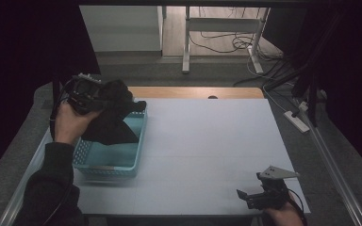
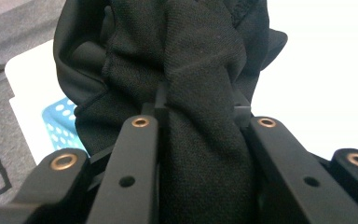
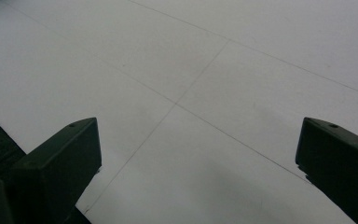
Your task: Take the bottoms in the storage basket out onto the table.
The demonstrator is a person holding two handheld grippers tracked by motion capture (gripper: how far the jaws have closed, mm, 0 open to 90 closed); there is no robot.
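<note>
Fingers (image 2: 140, 140) clamp black cloth (image 1: 115, 110) above basket (image 1: 106, 165), table (image 1: 207, 146) open rightward

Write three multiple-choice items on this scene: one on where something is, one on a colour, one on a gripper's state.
1. Where does the black cloth hang?
A. over the basket
B. at the table's right edge
C. on the floor

2. What colour is the basket?
A. red
B. light blue
C. yellow

3. How is the right gripper?
A. shut on the cloth
B. shut on the basket
C. open, holding nothing

Answers:
1 A, it dangles from the left gripper above the basket.
2 B, its perforated walls are light blue.
3 C, its jaws stand apart over bare table.
</note>
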